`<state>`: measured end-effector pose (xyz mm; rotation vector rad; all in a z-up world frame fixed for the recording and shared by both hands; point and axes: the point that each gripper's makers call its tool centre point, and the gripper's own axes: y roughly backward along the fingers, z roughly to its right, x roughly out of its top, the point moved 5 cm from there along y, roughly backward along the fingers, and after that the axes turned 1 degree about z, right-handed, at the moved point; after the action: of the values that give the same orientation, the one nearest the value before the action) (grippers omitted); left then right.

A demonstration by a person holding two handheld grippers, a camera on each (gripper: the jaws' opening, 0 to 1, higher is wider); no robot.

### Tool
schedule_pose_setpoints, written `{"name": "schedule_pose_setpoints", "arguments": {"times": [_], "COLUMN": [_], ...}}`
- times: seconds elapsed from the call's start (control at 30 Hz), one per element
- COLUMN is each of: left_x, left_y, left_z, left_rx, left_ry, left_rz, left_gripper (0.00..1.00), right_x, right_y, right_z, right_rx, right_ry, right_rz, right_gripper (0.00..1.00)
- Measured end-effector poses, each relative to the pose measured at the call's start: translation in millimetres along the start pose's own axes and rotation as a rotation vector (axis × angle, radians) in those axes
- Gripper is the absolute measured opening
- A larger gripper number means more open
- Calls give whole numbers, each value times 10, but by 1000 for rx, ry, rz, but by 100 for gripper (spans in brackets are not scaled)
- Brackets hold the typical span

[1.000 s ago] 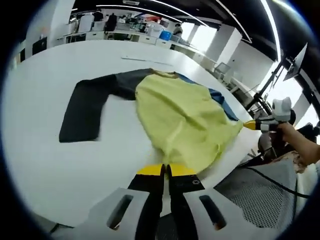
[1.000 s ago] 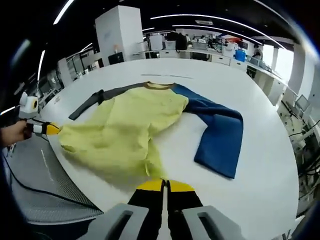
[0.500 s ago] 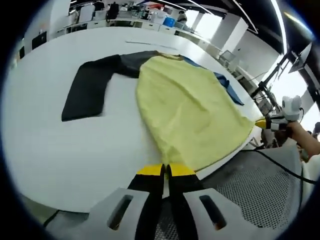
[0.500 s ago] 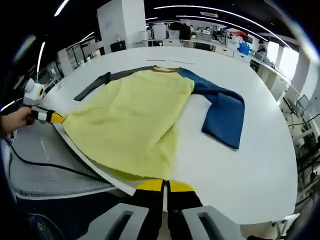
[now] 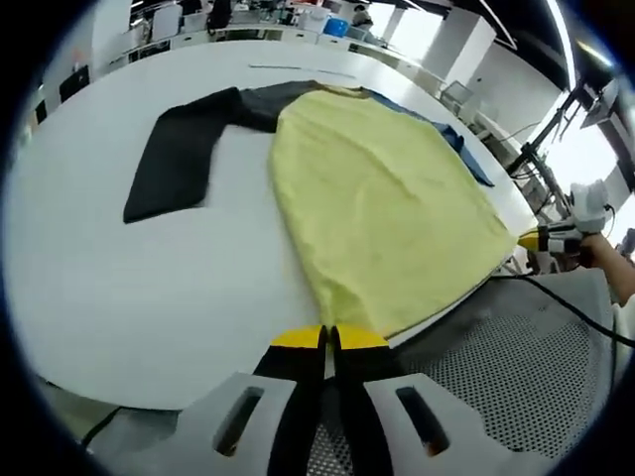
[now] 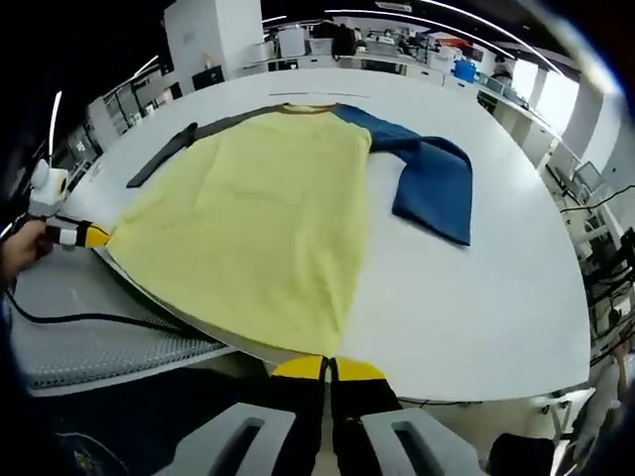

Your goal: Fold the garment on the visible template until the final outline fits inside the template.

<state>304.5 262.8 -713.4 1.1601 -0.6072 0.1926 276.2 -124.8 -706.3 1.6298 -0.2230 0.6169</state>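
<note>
The left gripper (image 5: 329, 339) and the right gripper (image 6: 328, 369) each pinched a hem corner of the garment (image 6: 258, 213) at the near edge of the white table (image 5: 139, 288). The yellow body lay flat on that table. Beyond it, a dark sleeve (image 5: 179, 159) and a blue sleeve (image 6: 432, 183) spread sideways.
</note>
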Motion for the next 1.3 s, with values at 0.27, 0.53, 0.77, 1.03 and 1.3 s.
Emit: {"name": "schedule_pose_setpoints", "arguments": {"times": [0.27, 0.53, 0.77, 1.03, 1.3], "left_x": [-3, 241, 597, 882, 964], "left_y": [3, 72, 147, 298, 364], "left_z": [-5, 23, 84, 90, 104], "left_rx": [27, 26, -38, -66, -71], "left_ry": [-82, -219, -333, -338, -350], "left_rz": [-11, 121, 257, 361, 386], "left_gripper": [10, 55, 80, 99, 99], "right_x": [57, 237, 489, 679, 809], "right_y": [29, 86, 91, 57, 2], "right_z": [62, 150, 240, 563, 729], "right_rx": [4, 10, 28, -30, -73], "right_ry": [-98, -179, -208, -224, -323], "right_rz": [48, 116, 183, 224, 259], "right_gripper": [10, 39, 62, 67, 57]}}
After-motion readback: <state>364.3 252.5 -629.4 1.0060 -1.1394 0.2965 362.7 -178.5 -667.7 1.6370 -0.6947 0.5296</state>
